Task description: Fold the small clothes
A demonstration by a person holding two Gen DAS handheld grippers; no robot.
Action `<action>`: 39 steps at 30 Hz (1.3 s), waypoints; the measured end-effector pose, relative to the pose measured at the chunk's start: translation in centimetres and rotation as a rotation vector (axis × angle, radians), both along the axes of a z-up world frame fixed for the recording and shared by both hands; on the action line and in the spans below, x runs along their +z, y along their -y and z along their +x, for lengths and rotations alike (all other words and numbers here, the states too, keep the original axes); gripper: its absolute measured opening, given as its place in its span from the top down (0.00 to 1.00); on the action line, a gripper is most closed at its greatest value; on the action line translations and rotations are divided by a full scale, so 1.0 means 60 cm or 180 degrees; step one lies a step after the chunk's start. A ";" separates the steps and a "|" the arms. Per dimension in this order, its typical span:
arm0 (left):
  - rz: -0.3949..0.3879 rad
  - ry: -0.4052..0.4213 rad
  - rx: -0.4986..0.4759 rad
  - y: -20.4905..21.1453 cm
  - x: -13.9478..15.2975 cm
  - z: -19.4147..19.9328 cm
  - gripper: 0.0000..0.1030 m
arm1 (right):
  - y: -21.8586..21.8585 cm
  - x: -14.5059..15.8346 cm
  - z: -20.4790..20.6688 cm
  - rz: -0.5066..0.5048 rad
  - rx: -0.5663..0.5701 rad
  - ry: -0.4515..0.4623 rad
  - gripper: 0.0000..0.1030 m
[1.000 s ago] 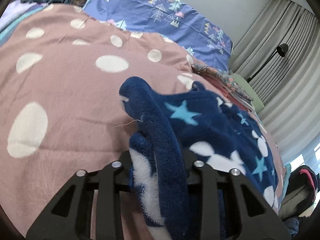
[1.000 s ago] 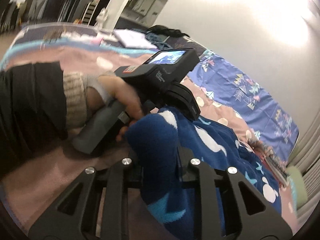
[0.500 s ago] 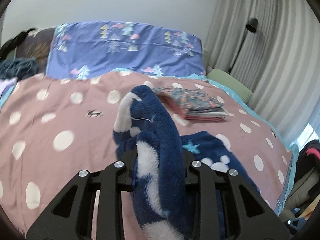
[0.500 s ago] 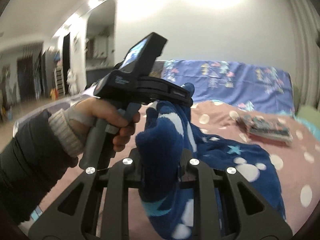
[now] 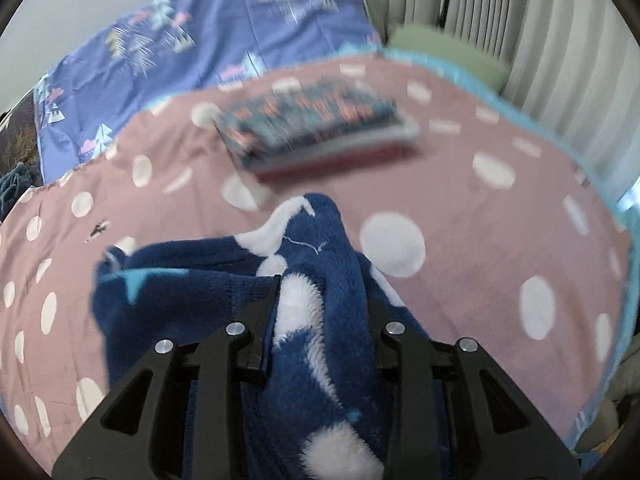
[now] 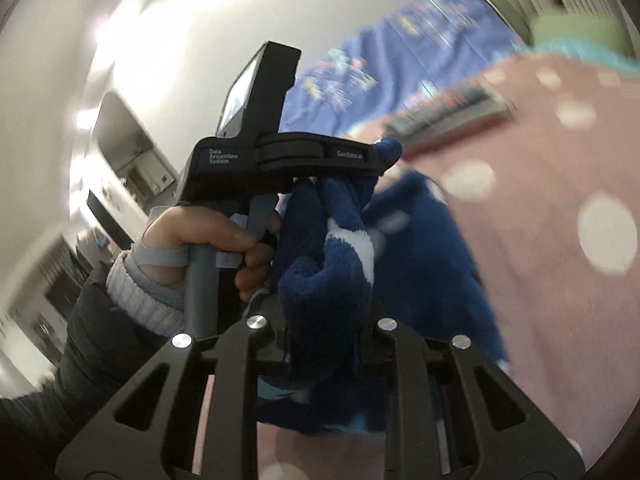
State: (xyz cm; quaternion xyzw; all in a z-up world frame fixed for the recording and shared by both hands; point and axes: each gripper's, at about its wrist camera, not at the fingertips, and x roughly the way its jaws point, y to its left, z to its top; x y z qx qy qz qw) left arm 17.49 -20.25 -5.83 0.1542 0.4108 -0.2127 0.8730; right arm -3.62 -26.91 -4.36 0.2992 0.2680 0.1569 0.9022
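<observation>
Fleece, thick and limp, fills both tools: the left gripper is clamped on a bunched edge of the blue starred garment, its jaws just beginning to ease apart with the cloth between them, and the right gripper is clamped on another bunch. The garment trails ahead of both onto the pink dotted bedspread, short of the folded stack. It looks light, floppy and grippy; edges or corners seem the surest hold, since bulky folds may sag.

Pink bedspread with white polka dots, purple tree-print pillow, pale pleated curtains, green cushion
</observation>
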 end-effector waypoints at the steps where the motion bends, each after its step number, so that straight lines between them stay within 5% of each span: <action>1: 0.0146 -0.0030 -0.0001 0.024 -0.021 0.004 0.67 | 0.011 -0.013 0.004 0.0092 -0.0001 -0.0078 0.81; 6: 0.0440 0.0013 -0.0170 0.073 -0.061 -0.004 0.54 | 0.055 -0.084 0.004 0.0469 -0.0025 -0.0390 0.81; 8: 0.0413 0.0061 -0.0330 0.081 -0.055 -0.019 0.43 | 0.054 -0.090 0.001 0.0494 -0.0002 -0.0374 0.81; 12: 0.0184 0.0278 -0.0523 0.067 -0.008 -0.059 0.41 | 0.050 -0.086 -0.003 0.0518 0.0071 -0.0300 0.81; 17: 0.0021 0.0850 -0.0440 -0.032 0.065 -0.130 0.33 | 0.052 -0.092 -0.008 0.0540 0.0087 -0.0273 0.81; 21: 0.0352 0.1137 -0.0032 -0.124 0.048 -0.138 0.33 | 0.049 -0.086 -0.014 0.0502 0.0100 -0.0222 0.81; 22: 0.0357 0.1071 0.0006 -0.140 0.041 -0.133 0.34 | 0.052 -0.083 -0.010 0.0501 0.0106 -0.0201 0.81; 24: 0.0244 0.0836 -0.0021 -0.163 0.023 -0.123 0.63 | 0.053 -0.067 -0.014 0.0477 0.0125 -0.0090 0.81; 27: 0.0119 0.0616 -0.0325 -0.134 0.002 -0.125 0.92 | 0.046 -0.042 -0.031 0.0274 0.0136 0.0041 0.81; 29: 0.0263 0.0535 -0.0626 -0.078 -0.030 -0.135 0.95 | 0.047 -0.048 -0.039 0.0028 0.0034 -0.0127 0.73; 33: 0.0906 0.0871 -0.0793 0.000 -0.082 -0.150 1.00 | 0.091 -0.076 -0.067 -0.0051 -0.0351 -0.0379 0.63; 36: 0.0887 0.0825 -0.0826 -0.002 -0.079 -0.147 1.00 | 0.103 -0.038 -0.090 -0.0225 -0.0451 -0.0121 0.67; 39: 0.0739 0.0783 -0.0810 -0.015 -0.075 -0.142 1.00 | 0.077 0.011 -0.077 -0.0352 -0.0160 0.0242 0.72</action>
